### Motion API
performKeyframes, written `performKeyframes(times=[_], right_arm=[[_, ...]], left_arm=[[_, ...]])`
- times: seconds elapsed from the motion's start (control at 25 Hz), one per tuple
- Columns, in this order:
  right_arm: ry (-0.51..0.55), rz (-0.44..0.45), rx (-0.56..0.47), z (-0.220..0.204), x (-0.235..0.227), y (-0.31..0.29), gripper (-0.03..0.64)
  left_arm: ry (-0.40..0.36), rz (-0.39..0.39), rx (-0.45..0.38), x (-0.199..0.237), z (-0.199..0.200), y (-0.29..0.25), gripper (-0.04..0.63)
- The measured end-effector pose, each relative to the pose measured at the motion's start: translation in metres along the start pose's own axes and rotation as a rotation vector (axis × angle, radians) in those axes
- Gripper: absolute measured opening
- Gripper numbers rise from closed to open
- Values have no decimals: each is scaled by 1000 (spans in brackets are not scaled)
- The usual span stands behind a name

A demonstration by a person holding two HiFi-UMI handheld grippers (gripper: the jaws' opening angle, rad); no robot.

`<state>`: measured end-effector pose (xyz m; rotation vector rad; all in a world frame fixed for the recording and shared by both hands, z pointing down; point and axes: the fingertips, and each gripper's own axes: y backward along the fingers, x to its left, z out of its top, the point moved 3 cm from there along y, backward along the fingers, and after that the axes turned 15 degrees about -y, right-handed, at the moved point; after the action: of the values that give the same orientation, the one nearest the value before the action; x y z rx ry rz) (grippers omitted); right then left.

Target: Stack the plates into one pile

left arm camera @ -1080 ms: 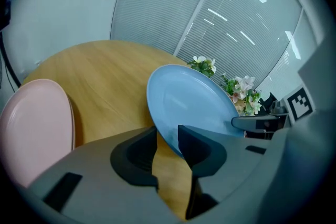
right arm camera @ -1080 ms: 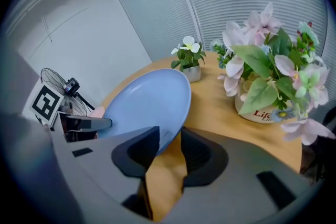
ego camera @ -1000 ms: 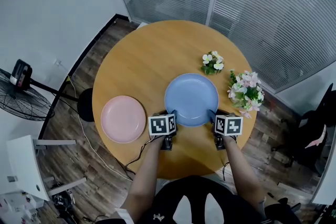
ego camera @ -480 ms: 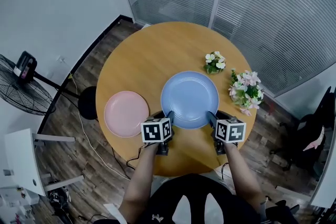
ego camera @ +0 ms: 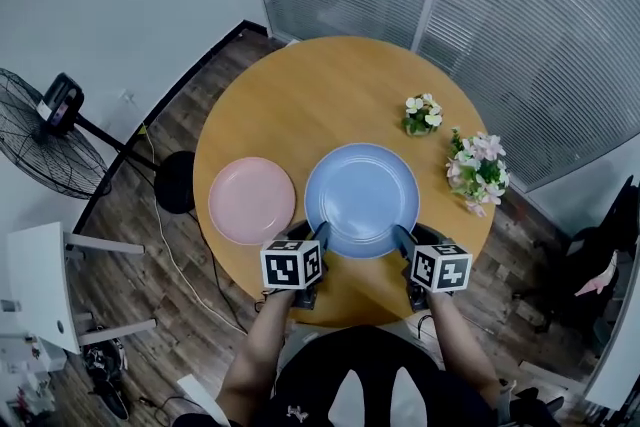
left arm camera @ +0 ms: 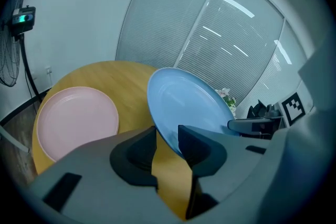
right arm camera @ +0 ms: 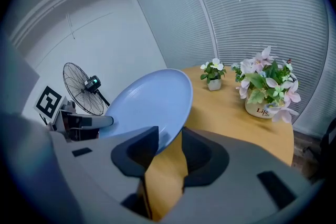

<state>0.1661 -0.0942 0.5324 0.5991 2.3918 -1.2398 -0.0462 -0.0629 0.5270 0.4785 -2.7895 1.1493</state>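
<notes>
Left gripper (left arm camera: 168, 134): jaws narrow and clamped on the near rim of the blue plate (left arm camera: 184, 102), the edge pinched right between the two dark pads. Right gripper (right arm camera: 170, 136), same story on the other side: jaws closed down on the plate's near rim, the rim wedged between them. So that's two grips on one plate, one at its near-left edge and one at its near-right, both marker cubes facing up at the head camera.

The plate sits tilted in both gripper views, with bare wood showing below its rim between the jaws, so it looks to be held up off the table (ego camera: 330, 95).

Just to its left, the pink plate (ego camera: 252, 200) lies flat on the wood by the table's left edge. The two rims are close, but a sliver of table shows between them.

Out to the right, a small flower pot (ego camera: 424, 113) stands past the blue plate, and a bigger pink bouquet (ego camera: 478, 170) stands near the right edge. Off the table on the left, a fan (ego camera: 45, 145) stands on the floor.
</notes>
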Motion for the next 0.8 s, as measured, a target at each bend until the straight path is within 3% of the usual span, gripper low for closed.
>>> performKeyframes(times=[0.8], right_arm=[[123,78,142,-57,80,-45,146]], left_arm=[[125,142,45,68,-74,65,135]])
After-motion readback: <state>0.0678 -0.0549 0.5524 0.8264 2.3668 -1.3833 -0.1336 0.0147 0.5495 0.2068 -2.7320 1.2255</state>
